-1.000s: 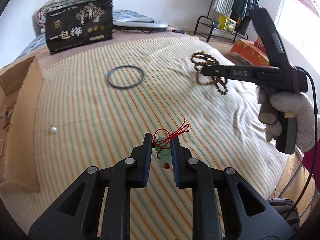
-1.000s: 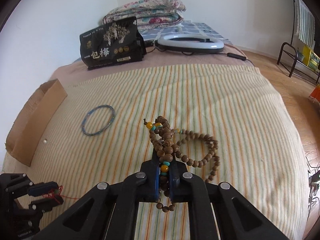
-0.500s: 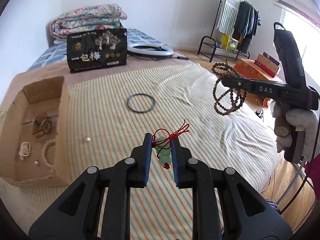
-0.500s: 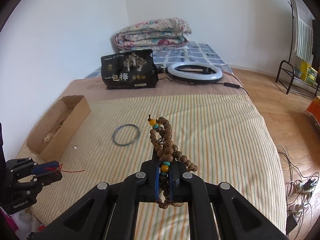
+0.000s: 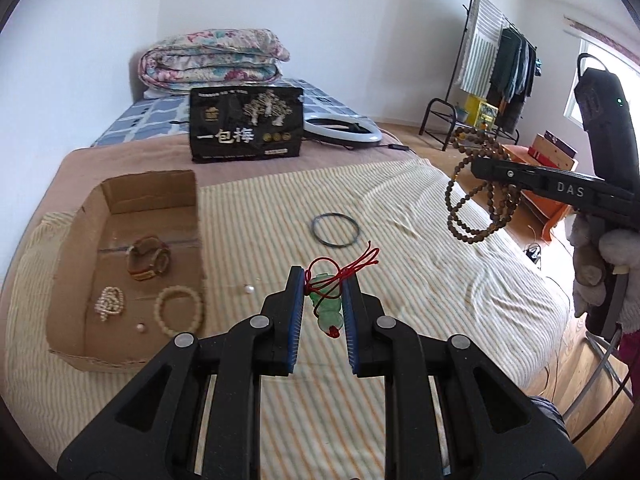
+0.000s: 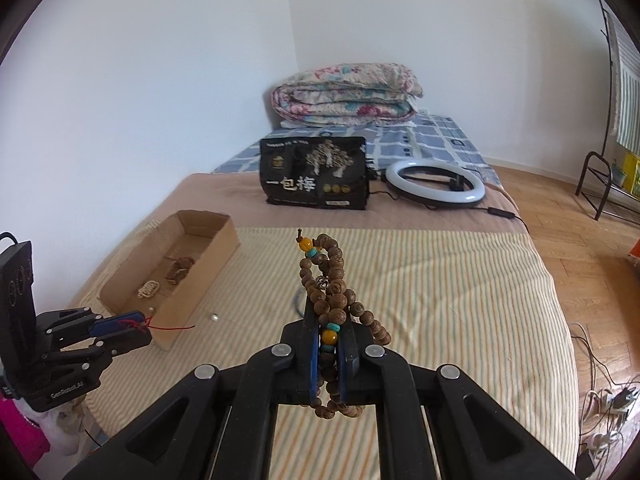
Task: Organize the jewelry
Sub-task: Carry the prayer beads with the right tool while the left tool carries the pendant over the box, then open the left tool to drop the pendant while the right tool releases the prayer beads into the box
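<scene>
Several pieces in cardboard box point(image 5: 120, 200) far left; left gripper point(image 5: 320, 300) clamps green pendant point(image 5: 326, 308), right gripper point(image 6: 328, 344) clamps wooden bead strand point(image 6: 332, 292); dark bangle point(image 5: 335, 230), loose pearl point(image 5: 250, 289) left on bed

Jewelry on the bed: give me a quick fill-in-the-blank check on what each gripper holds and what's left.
1. The left gripper is shut on a green pendant with a ____ cord.
2. The right gripper holds a string of ____ beads.
3. The cardboard box sits on the ____ blanket.
4. A dark bangle lies ____ the box.

Missing: red; wooden; striped; outside
</scene>
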Tool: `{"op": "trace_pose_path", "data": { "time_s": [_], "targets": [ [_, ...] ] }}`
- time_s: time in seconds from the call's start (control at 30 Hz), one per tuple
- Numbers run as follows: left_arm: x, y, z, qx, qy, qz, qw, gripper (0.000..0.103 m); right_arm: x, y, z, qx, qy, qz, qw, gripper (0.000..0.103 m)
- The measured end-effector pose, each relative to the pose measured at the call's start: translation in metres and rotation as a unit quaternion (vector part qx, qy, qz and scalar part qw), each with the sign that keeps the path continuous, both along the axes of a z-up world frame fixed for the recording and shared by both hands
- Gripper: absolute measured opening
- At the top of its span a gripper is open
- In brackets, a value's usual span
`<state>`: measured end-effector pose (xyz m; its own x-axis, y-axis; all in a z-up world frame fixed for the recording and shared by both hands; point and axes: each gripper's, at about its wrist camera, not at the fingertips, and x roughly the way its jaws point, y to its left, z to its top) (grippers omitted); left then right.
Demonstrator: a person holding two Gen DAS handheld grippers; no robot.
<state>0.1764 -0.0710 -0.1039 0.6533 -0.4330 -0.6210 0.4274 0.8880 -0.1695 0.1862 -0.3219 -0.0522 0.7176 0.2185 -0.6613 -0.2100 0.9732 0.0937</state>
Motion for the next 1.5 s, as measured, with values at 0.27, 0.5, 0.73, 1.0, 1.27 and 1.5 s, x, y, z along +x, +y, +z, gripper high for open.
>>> {"op": "trace_pose_path", "data": {
  "time_s": [0.27,0.5,0.73,1.0,1.27,1.5],
  "targets": [
    [0.01,0.045,0.012,-0.004,-0.014,0.039,0.9991,0.017,0.013,0.041,0.013,0.003,-0.009,0.033,0.999,0.004],
    [0.028,0.081,0.02,-0.003,-0.024,0.072,0.9971,0.017,0.031,0.078,0.017,0.008,-0.013,0.059,0.998,0.004],
    [0.054,0.108,0.02,0.002,-0.027,0.092,0.9954,0.017,0.053,0.115,0.019,0.011,-0.016,0.083,0.996,0.004],
    [0.085,0.131,0.013,0.006,-0.02,0.11,0.9938,0.017,0.085,0.156,0.01,0.019,-0.007,0.098,0.995,0.004],
    [0.106,0.144,-0.003,0.006,-0.007,0.118,0.993,0.017,0.12,0.193,-0.01,0.019,0.008,0.111,0.994,0.004],
    [0.112,0.146,-0.019,0.001,0.01,0.112,0.9937,0.017,0.149,0.219,-0.031,0.024,0.026,0.119,0.992,0.004]
  ]
}}
